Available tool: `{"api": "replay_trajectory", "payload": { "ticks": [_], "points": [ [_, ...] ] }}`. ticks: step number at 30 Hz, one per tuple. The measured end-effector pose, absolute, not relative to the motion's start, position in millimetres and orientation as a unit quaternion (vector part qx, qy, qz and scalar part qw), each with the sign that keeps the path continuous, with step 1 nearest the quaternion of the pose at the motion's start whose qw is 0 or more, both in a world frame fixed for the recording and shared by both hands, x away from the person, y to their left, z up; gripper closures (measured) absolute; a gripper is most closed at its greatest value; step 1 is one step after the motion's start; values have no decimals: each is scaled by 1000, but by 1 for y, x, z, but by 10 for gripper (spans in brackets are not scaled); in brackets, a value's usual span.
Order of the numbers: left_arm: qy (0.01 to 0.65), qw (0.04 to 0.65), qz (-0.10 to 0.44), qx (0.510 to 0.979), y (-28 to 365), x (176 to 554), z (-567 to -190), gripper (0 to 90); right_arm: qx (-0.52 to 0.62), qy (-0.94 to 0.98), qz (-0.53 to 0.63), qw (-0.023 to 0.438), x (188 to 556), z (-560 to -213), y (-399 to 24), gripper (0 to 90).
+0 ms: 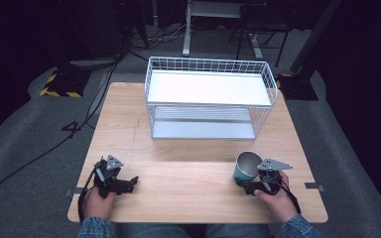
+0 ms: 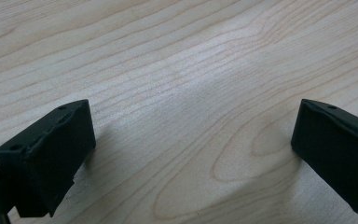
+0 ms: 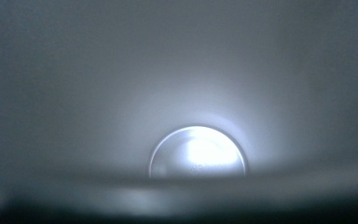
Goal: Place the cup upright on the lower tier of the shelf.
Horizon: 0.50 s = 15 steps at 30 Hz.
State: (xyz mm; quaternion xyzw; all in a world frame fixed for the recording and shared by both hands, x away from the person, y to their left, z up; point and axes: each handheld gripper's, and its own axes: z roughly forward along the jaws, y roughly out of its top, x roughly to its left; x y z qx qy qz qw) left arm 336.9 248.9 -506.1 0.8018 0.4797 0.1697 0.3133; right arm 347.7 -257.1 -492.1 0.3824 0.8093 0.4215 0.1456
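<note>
High view: near the table's (image 1: 178, 198) front edge the left gripper (image 1: 129, 184) rests low on bare wood with its jaws spread wide, and the right gripper (image 1: 244, 187) sits at a teal cup (image 1: 245, 167) by the right front; whether it grips the cup I cannot tell. A broad bare stretch lies between them. Farther back a white wire rack (image 1: 209, 96) stands near the far edge.

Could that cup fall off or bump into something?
Maybe. The right claw seems to hold the blue cup by its rim, and the cup leans, so it could slip or tip onto the wooden table. If it goes toward the white wire shelf rack, the gap under the top shelf looks low, so the cup might knock the wires. The left claw is open and holds nothing, so it can't steady it.
</note>
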Motion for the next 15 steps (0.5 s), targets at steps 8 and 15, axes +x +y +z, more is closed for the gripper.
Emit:
{"api": "replay_trajectory", "payload": {
  "ticks": [8,15],
  "points": [
    [480,313,170,802,249,337,-506,1,377,797,443,162,349,-493,-256,158],
    [480,313,170,802,249,337,-506,1,367,795,453,166,349,-493,-256,204]
  ]
}}
